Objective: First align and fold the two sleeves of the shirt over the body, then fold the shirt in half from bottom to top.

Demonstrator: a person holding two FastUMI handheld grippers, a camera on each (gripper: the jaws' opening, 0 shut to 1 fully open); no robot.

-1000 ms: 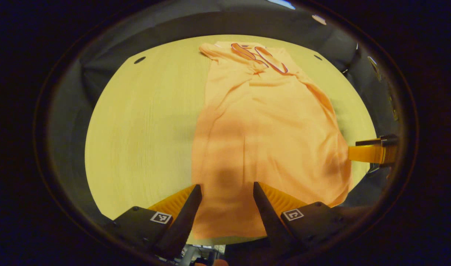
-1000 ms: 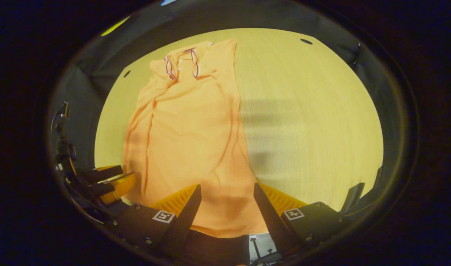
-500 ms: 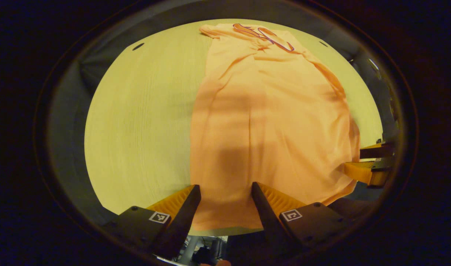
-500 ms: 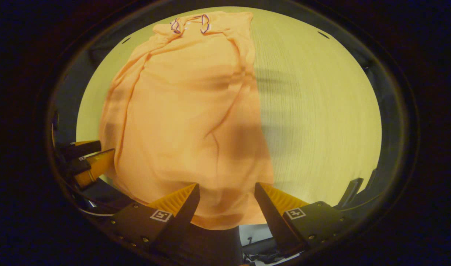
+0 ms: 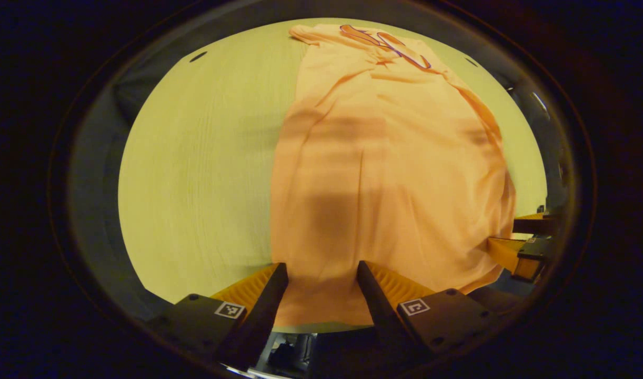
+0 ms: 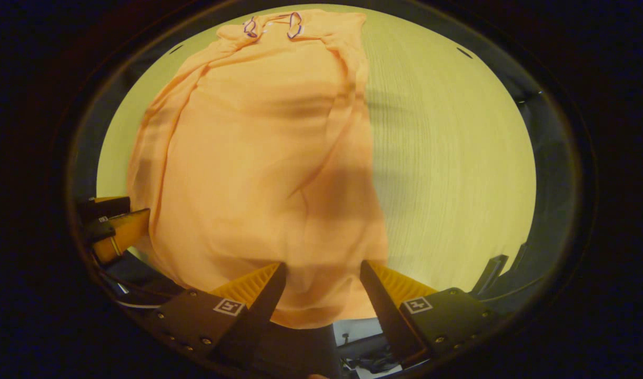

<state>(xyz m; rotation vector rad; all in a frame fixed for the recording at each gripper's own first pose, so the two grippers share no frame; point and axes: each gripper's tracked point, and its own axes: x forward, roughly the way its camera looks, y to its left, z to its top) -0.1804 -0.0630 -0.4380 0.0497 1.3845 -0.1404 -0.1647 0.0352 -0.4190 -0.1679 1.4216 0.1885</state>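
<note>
Since a second ago both grippers have come forward over the near hem, so the orange polo shirt (image 5: 384, 158) now looms larger and its collar (image 6: 271, 23) sits closer to the top in both views. The shirt lies flat on the pale wooden table (image 5: 195, 158), sleeves already folded in over the body, collar at the far end. The left gripper (image 5: 321, 271) hangs over the hem's left part with its fingers spread wide, gripping nothing. The right gripper (image 6: 321, 271) stands equally wide open above the hem's right part, cloth visible between its fingers, which do not pinch it.
</note>
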